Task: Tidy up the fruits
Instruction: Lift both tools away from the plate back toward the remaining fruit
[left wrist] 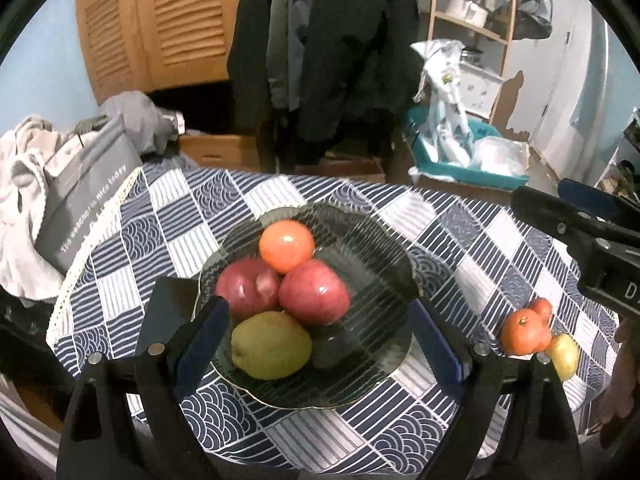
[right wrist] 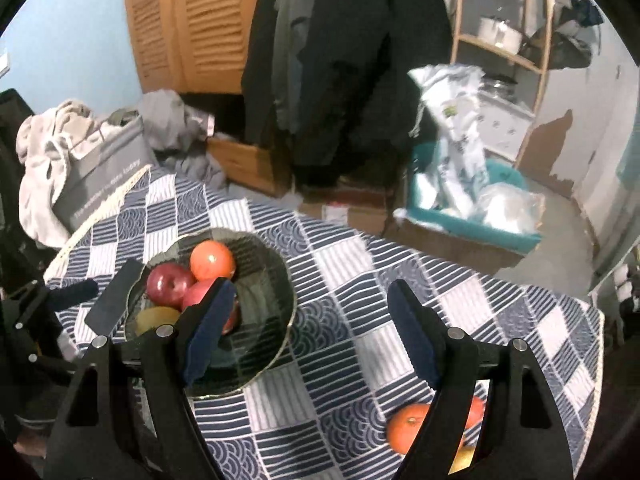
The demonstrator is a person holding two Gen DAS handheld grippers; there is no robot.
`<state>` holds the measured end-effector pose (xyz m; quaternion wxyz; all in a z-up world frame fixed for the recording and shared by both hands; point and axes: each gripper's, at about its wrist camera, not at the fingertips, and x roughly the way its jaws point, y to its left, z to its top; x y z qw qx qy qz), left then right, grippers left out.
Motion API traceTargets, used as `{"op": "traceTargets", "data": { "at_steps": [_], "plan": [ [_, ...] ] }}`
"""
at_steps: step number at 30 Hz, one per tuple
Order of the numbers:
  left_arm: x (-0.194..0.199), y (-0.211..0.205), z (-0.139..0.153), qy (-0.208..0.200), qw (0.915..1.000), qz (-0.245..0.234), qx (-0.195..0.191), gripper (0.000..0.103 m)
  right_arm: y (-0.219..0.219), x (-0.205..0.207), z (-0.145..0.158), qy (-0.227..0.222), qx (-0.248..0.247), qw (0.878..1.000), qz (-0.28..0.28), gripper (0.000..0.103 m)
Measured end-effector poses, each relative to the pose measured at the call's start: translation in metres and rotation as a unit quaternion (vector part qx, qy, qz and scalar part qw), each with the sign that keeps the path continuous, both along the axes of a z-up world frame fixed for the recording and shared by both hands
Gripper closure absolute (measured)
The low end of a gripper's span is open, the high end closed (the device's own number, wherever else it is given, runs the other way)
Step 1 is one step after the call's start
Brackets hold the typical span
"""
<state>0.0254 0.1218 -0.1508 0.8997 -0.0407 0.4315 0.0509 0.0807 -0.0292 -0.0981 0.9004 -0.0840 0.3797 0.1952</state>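
A round table [left wrist: 472,240] under a blue-and-white checked tablecloth [right wrist: 360,300] fills the lower half of both wrist views, with a louvred wooden wardrobe [left wrist: 160,20] and dark hanging coats [left wrist: 320,40] behind it. A grey box with white lettering [left wrist: 88,204] leans at the table's far left edge, a pale crumpled cloth [left wrist: 24,160] heaped beside it. On the floor past the table stands a teal tub [left wrist: 460,160] stuffed with plastic bags.

Near the table's middle sits a dark ribbed glass bowl [left wrist: 368,280]. It holds four fruits touching one another: an orange tomato-like fruit [left wrist: 286,245] at the back, two red apples [left wrist: 314,292] side by side in the middle, and a yellow-green pear [left wrist: 271,345] at the front. Well apart from the bowl, toward the right edge of the table, a small cluster lies on the cloth: orange tangerines [left wrist: 524,330] with a small yellow pear [left wrist: 564,354] touching them.

The left gripper [left wrist: 320,344] hangs above the bowl, its blue-padded jaws spread wide and empty. The right gripper [right wrist: 312,332] hangs over bare cloth between bowl and tangerines, jaws likewise spread with nothing in them.
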Motion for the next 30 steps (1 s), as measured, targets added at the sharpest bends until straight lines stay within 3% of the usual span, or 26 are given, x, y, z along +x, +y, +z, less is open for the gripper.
{"op": "traceTargets", "data": {
  "at_steps": [6, 18, 30],
  "plan": [
    [-0.007, -0.011, 0.018, -0.023, 0.9996, -0.013, 0.011, 0.011, -0.018, -0.015, 0.02, -0.033, -0.003, 0.999, -0.013, 0.023],
    [-0.019, -0.032, 0.045, -0.057, 0.9977, -0.035, 0.017, 0.011, -0.063, -0.038, 0.049, -0.056, 0.018, 0.997, -0.044, 0.023],
    [-0.029, -0.057, 0.066, -0.081, 0.9948, -0.061, 0.01, 0.009, -0.108, -0.057, 0.058, -0.064, 0.024, 0.995, -0.07, 0.023]
  ]
}}
